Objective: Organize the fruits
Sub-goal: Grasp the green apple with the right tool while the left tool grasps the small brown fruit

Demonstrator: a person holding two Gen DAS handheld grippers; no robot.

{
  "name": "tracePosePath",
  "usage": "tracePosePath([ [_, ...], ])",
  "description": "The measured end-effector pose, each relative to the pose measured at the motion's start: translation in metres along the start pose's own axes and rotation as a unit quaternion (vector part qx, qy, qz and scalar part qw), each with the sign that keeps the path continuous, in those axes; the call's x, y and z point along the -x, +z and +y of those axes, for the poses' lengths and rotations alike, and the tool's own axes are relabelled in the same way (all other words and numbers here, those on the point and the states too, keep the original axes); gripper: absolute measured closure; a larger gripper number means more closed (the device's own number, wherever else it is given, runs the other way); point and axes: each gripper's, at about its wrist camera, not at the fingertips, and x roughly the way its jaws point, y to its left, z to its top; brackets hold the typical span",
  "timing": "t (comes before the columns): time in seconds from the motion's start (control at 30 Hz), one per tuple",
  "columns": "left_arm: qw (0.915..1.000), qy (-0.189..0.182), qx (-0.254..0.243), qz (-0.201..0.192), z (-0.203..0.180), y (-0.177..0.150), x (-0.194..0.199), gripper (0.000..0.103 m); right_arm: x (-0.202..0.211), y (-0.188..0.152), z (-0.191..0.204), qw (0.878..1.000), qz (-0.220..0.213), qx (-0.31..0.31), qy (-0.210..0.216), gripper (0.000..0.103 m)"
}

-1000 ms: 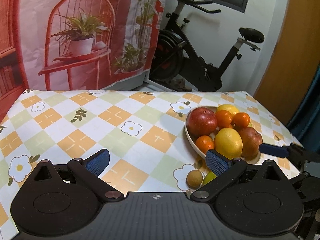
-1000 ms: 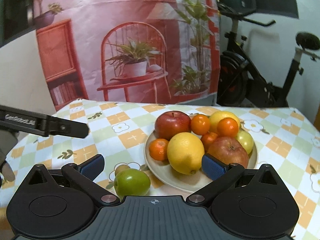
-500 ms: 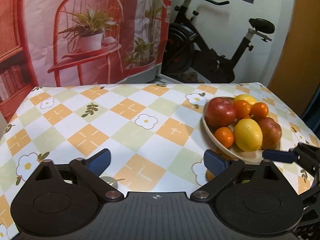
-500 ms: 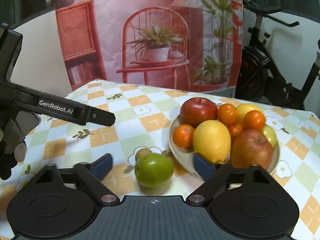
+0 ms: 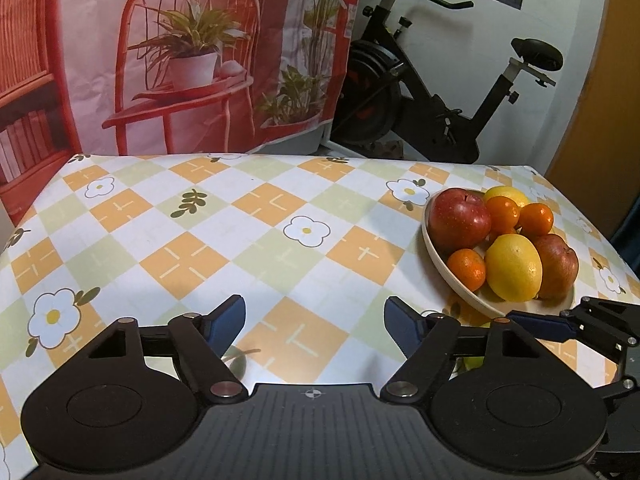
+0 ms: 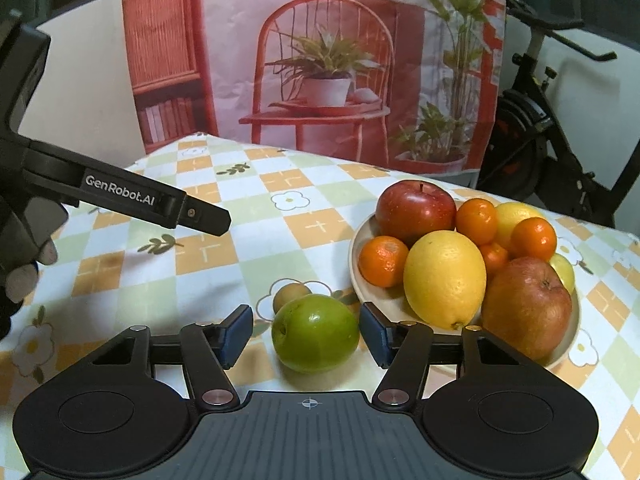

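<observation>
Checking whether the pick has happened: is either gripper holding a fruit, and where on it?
Nothing held. The right gripper is open astride the green apple, pads apart from it; the left gripper is open.

Both tongs are matte black: the right tongs (image 6: pixel 306 334) have blue rubber pads (image 6: pixel 237 330), silver pivot screws, round housings and a ribbed grey base. The left tongs (image 6: pixel 192 216), upper left, carry white "GenRobot.AI" lettering beside bare fingertips (image 6: pixel 22 282).

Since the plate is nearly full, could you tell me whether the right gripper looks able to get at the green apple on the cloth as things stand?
Probably yes. The right gripper is open, with the green apple lying between its fingers, apparently untouched. The small brown fruit sits behind, and the plate is off to the side.
</observation>
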Motion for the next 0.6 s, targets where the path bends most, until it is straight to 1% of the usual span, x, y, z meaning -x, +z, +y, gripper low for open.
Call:
tracePosePath([
  [0.1, 1.0000, -0.003, -0.005, 0.001, -0.001, -0.002, -0.001, 0.028, -0.002, -0.001, 0.006, 1.000, 0.000, 0.020, -0.010, 0.049],
  [0.2, 0.9999, -0.005, -0.010, 0.004, -0.003, -0.004, -0.002, 0.031, -0.001, -0.002, 0.008, 0.999, -0.003, 0.030, -0.025, 0.058],
  [0.3, 0.9998, -0.009, -0.017, 0.006, -0.006, -0.004, -0.003, 0.034, 0.002, -0.003, 0.007, 0.999, -0.001, 0.029, -0.023, 0.058],
  [0.43, 0.9996, -0.016, -0.024, 0.005, -0.010, -0.005, -0.003, 0.043, 0.006, -0.004, 0.006, 0.999, -0.002, 0.027, -0.022, 0.059],
  [0.6, 0.9985, -0.037, -0.037, 0.015, -0.021, -0.010, -0.007, 0.044, 0.018, -0.011, -0.004, 1.000, -0.002, -0.003, -0.008, 0.059],
])
